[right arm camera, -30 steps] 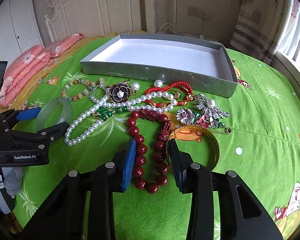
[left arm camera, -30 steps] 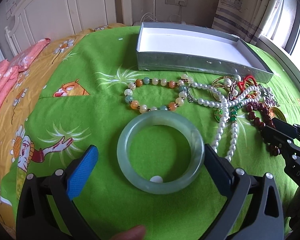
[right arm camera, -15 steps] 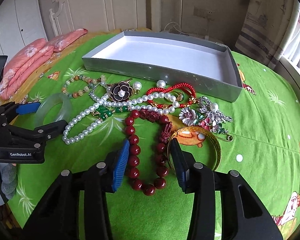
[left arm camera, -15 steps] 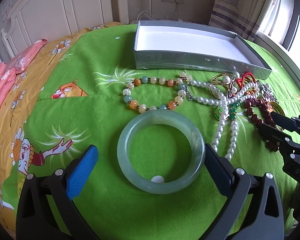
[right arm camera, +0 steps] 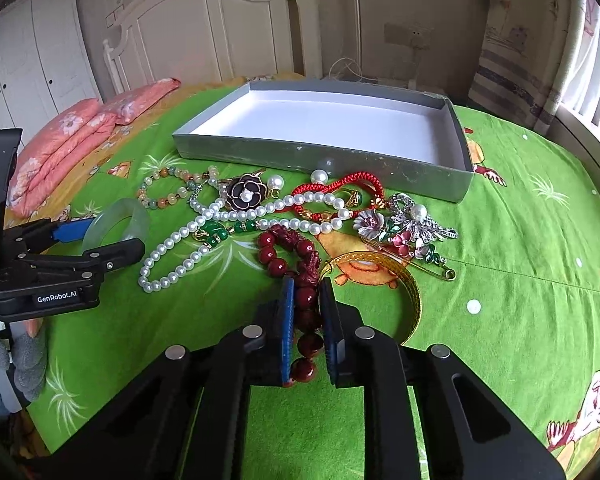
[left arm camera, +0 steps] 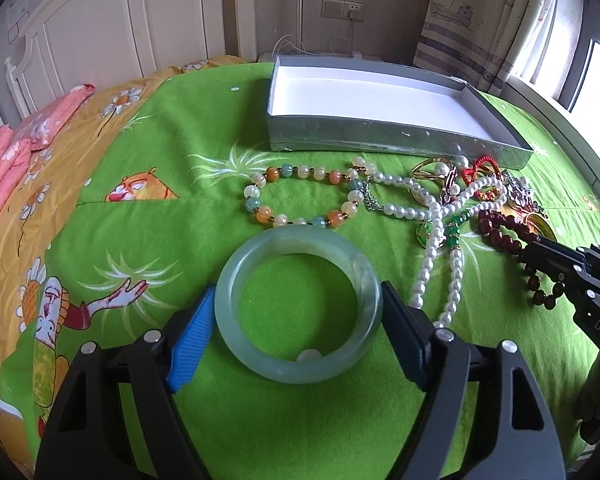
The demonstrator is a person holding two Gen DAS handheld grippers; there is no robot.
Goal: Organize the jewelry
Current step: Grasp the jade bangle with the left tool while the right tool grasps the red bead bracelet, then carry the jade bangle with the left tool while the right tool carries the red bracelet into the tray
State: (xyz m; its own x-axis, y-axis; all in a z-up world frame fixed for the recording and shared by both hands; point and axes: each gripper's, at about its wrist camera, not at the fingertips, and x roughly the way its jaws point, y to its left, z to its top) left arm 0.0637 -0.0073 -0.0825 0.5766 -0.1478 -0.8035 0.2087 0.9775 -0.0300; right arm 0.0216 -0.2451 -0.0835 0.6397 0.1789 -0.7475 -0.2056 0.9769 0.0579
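Two grips closing at once: jade bangle on the left, red bead bracelet on the right.

Your left gripper [left arm camera: 296,320] is closing with the jade bangle [left arm camera: 298,306] between its jaws; both pads already sit against the outer rim, so finish the squeeze gently (the smooth ring looks likely to slip or tip if pinched off-centre). Your right gripper [right arm camera: 306,320] is closing on the near strand of the red bead bracelet [right arm camera: 300,280], beads pressed between the pads. Before lifting, check that the gold bangle [right arm camera: 410,300], just beside the right jaw, stays outside the grip, and that the pearl necklace [right arm camera: 220,232] does not drag along. Lift each piece straight up from the green bedspread [right arm camera: 520,240], then carry it to the empty grey box [right arm camera: 428,178] beyond the pile.
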